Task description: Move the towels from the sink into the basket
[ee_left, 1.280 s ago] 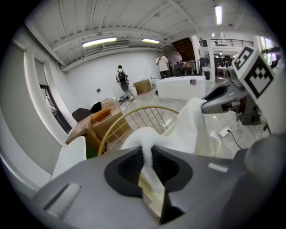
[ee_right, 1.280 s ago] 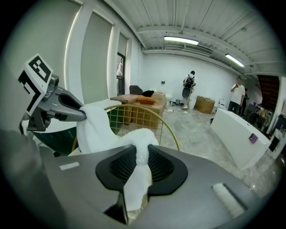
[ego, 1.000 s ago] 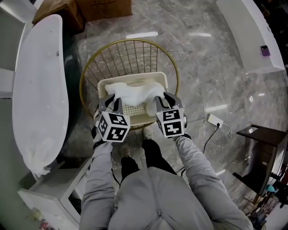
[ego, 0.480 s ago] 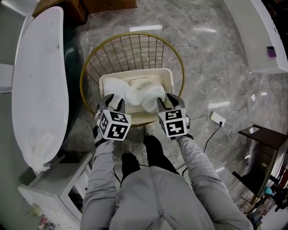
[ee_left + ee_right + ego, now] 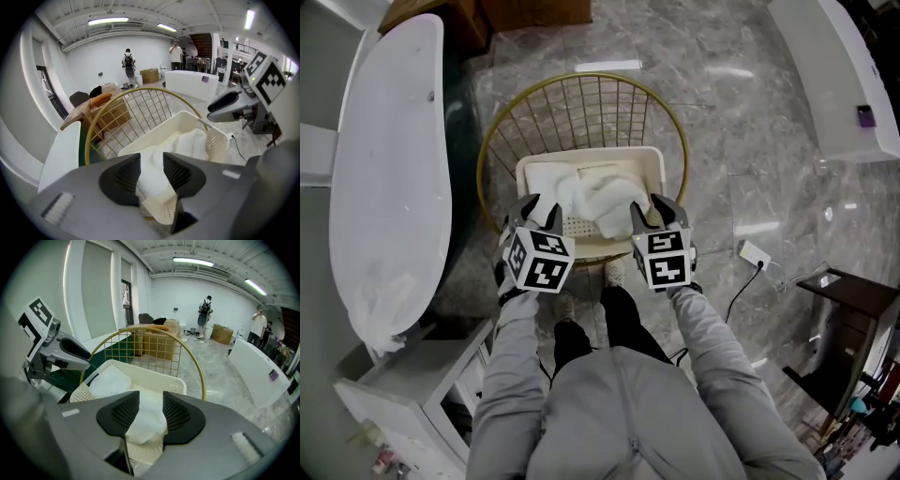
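Note:
A white towel [image 5: 595, 192] lies bunched in the cream plastic basket [image 5: 581, 155], which stands inside a gold wire basket [image 5: 581, 80]. My left gripper [image 5: 540, 211] and right gripper [image 5: 653, 211] hover side by side over the cream basket's near rim. Both sets of jaws have just been opening, and no pad presses on anything. In the left gripper view the towel [image 5: 187, 140] shows below, through the gap of the left gripper [image 5: 151, 164]. In the right gripper view the towel [image 5: 110, 380] lies beneath the right gripper [image 5: 151, 401].
A long white sink [image 5: 389, 187] runs along the left, with crumpled white cloth [image 5: 382, 305] at its near end. A white cabinet [image 5: 403, 394] stands below it. On the right are a white counter [image 5: 844, 84], a floor plug with cord [image 5: 753, 253] and a dark side table [image 5: 853, 300].
A second ago the towel hung stretched between both shut grippers over the basket. Both jaws have opened and the towel has dropped into the cream basket.

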